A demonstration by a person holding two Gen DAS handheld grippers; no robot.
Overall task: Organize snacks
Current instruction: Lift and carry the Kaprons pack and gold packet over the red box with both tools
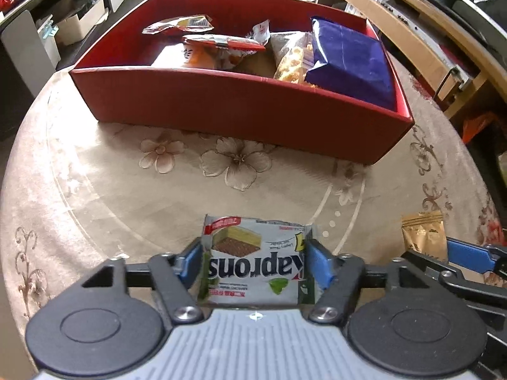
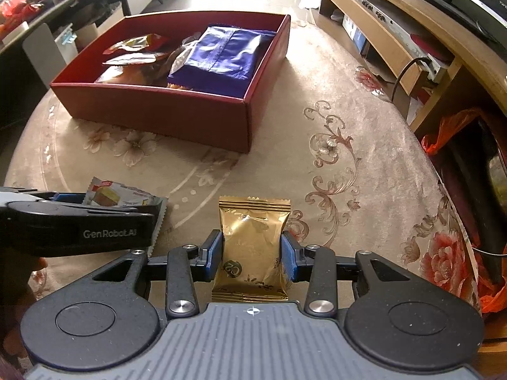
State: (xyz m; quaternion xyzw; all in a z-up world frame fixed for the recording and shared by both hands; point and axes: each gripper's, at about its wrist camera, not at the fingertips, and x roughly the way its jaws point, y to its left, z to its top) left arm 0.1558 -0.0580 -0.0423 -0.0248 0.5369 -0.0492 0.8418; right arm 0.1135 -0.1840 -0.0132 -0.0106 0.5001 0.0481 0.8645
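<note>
A red box stands on the round table and holds several snacks, among them a blue pack at its right. It also shows in the right wrist view. My left gripper is shut on a silver wafer packet, near the table's front edge. My right gripper is shut on a gold sachet, to the right of the left gripper. The gold sachet also shows at the right in the left wrist view.
The table has a beige floral cloth. A wooden TV cabinet stands to the right, with an orange bag beside it. Desks and cartons stand at the left.
</note>
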